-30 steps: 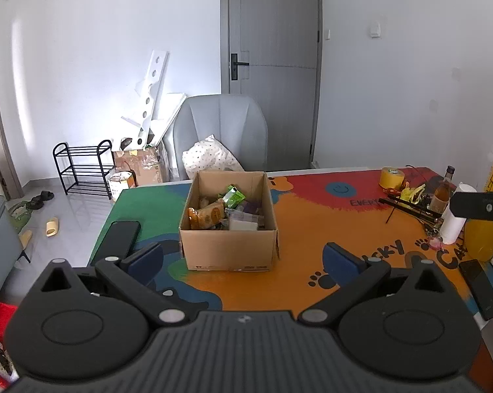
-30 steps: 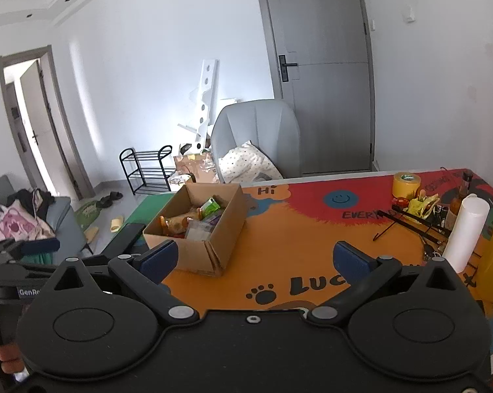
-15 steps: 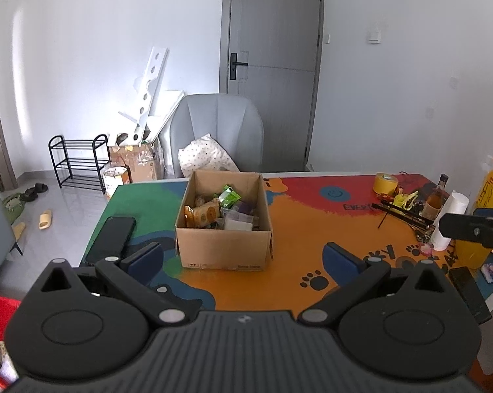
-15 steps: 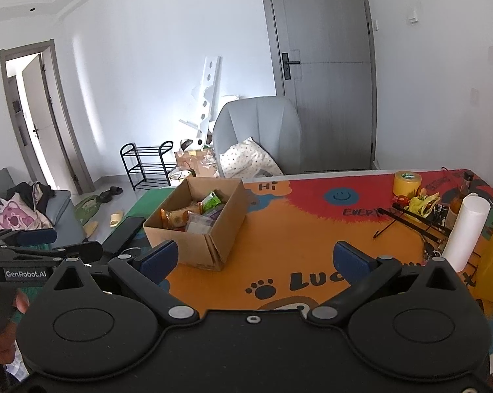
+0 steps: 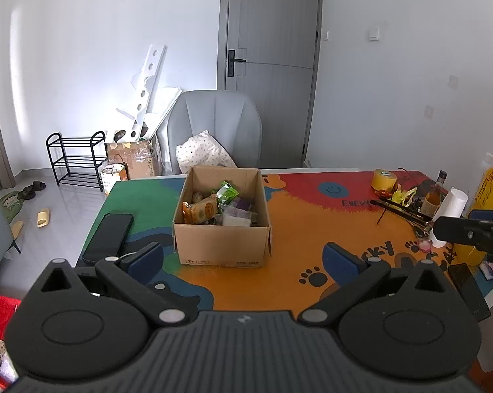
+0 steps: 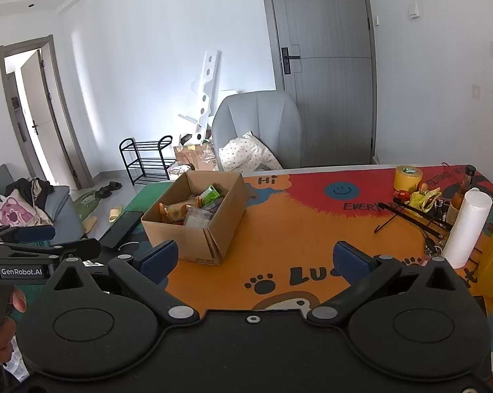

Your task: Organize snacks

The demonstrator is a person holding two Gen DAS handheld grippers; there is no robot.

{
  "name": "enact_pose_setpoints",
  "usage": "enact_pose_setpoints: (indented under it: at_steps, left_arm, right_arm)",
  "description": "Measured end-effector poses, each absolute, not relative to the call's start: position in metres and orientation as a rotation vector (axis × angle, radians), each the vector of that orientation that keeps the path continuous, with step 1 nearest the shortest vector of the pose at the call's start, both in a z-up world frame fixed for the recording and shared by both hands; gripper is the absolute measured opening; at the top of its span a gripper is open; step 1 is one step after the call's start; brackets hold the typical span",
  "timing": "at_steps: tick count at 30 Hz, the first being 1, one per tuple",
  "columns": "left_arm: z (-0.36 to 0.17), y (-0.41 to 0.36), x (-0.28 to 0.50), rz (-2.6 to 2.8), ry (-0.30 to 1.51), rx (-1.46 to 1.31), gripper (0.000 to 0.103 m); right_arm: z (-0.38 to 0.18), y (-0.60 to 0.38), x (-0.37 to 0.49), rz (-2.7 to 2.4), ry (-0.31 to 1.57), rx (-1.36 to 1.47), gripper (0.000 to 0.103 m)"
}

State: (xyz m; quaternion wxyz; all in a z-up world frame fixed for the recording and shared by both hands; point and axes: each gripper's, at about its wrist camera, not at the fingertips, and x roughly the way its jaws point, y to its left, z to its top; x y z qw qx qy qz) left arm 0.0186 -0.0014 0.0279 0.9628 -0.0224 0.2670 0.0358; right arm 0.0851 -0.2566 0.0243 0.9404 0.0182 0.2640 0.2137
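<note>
We hold both grippers back from the worktop (image 5: 299,216), level and facing the open cardboard box (image 5: 222,245) that sits on the colourful mat, near the phone (image 5: 108,236) on its left. The left gripper (image 5: 243,257) has its jaws spread wide with nothing between them, and the right gripper (image 6: 256,260) likewise stands with its jaws apart and empty. The snacks (image 5: 210,208) lie inside the box: a packet of orange biscuits, a green packet and some clear or pale wrappers, heaped loosely rather than in rows. We see no snack packets lying loose on the mat; the other items at the far right, a roll of tape (image 5: 384,179), a bottle (image 5: 434,195) and a paper roll (image 5: 451,209), do not read as snacks from here. So the scene fits two readings: the snacks gathered into the box with the job at its close, or a full box waiting to be sorted out onto the worktop. The pictures do not settle which, and the small items by the bottle are too unclear to rule in or out.
</note>
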Motion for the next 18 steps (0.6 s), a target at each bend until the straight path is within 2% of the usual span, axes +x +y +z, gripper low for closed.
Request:
enact_pose_setpoints:
  at_steps: [18]
  left_arm:
    - [0.0305, -0.0002, 0.0200, 0.072, 0.548, -0.047, 0.103]
  right_arm:
    - [0.0207, -0.2591, 0.0866, 0.435, 0.537, 0.039, 0.103]
